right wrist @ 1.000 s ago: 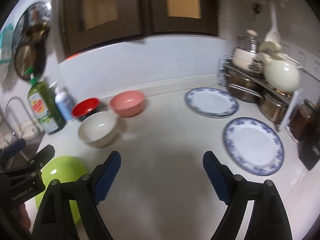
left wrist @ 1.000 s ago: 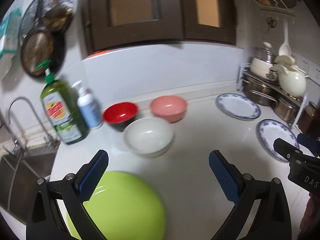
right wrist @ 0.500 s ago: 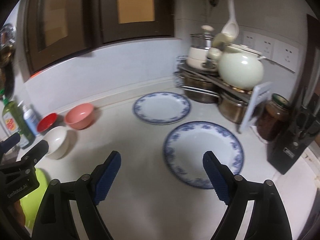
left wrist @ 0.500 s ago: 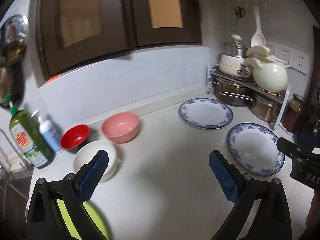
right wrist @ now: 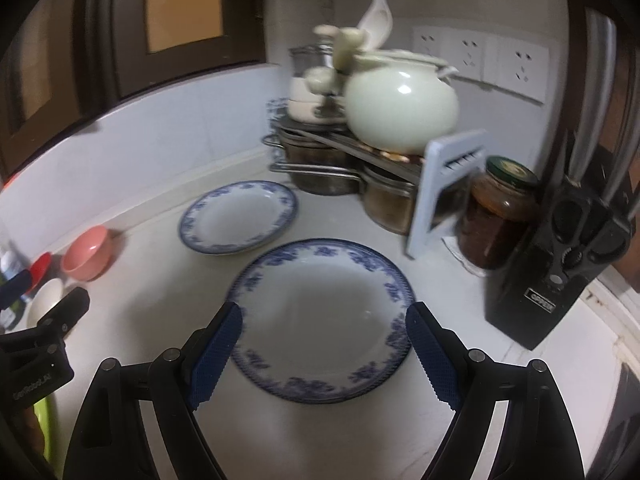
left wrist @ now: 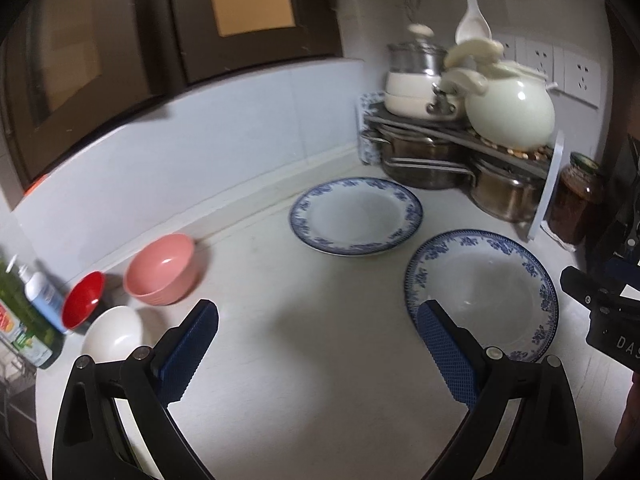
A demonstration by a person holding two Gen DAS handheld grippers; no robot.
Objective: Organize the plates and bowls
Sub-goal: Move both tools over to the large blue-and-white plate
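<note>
Plates and bowls sit on a white counter. The near plate is white with a blue flower rim, and it lies flat right in front of the right gripper. That gripper's jaws are wide apart, with nothing in them. The two blue pads line up with the left and right edges of the near plate, but I cannot tell if they touch it. The far plate looks the same and lies flat just behind the near one, closer to the wall. The two plates are close but do not touch. The left gripper is over bare counter, to the left of the near plate. Its jaws are wide apart too, and they hold nothing. Well off to the left are three bowls in a bunch. The pink bowl is nearest the wall. The red bowl is just left of it. The white bowl is in front of those two, partly behind the left gripper's finger. A thin bit of a green bowl peeks out at the left edge of the right view. Left of the bowls stand a white bottle and a green bottle. Behind the plates, in the corner, a rack holds a big pale pot, with metal pots under it. A jar and a black knife block stand to the right.
</note>
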